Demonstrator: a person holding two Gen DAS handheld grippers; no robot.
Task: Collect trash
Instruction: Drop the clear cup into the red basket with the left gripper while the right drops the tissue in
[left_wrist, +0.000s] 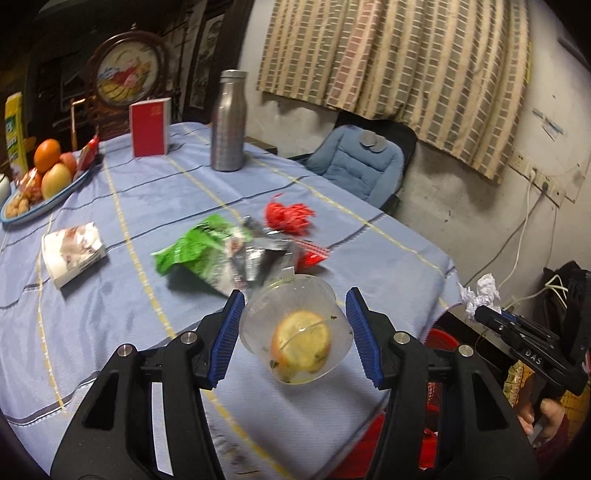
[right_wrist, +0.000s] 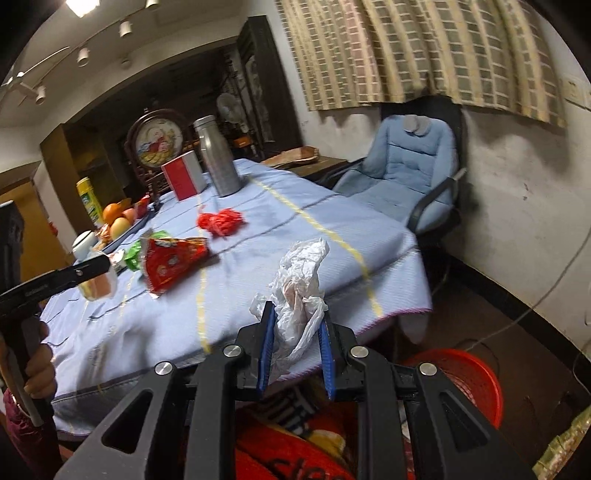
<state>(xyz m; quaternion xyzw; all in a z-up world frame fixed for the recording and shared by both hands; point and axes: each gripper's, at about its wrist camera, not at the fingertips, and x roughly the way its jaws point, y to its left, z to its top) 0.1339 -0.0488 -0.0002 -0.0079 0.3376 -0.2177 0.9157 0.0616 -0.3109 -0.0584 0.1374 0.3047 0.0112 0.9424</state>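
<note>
My left gripper (left_wrist: 295, 328) is shut on a clear plastic cup (left_wrist: 295, 332) with a lemon slice inside, held above the table's near edge. Beyond it lie a green snack wrapper (left_wrist: 192, 247), a silver foil wrapper (left_wrist: 255, 254), a red snack wrapper (right_wrist: 173, 266) and a red net (left_wrist: 290, 216). My right gripper (right_wrist: 295, 350) is shut on a crumpled white tissue (right_wrist: 299, 288) and holds it beyond the table's corner; it also shows in the left wrist view (left_wrist: 480, 295). A red basket (right_wrist: 469, 384) stands on the floor, below and to the right.
On the blue tablecloth (left_wrist: 129, 295) stand a steel bottle (left_wrist: 227, 122), a red box (left_wrist: 149, 127), a fruit plate (left_wrist: 40, 177) and a tissue pack (left_wrist: 72, 253). A blue padded chair (right_wrist: 406, 177) stands at the table's far right.
</note>
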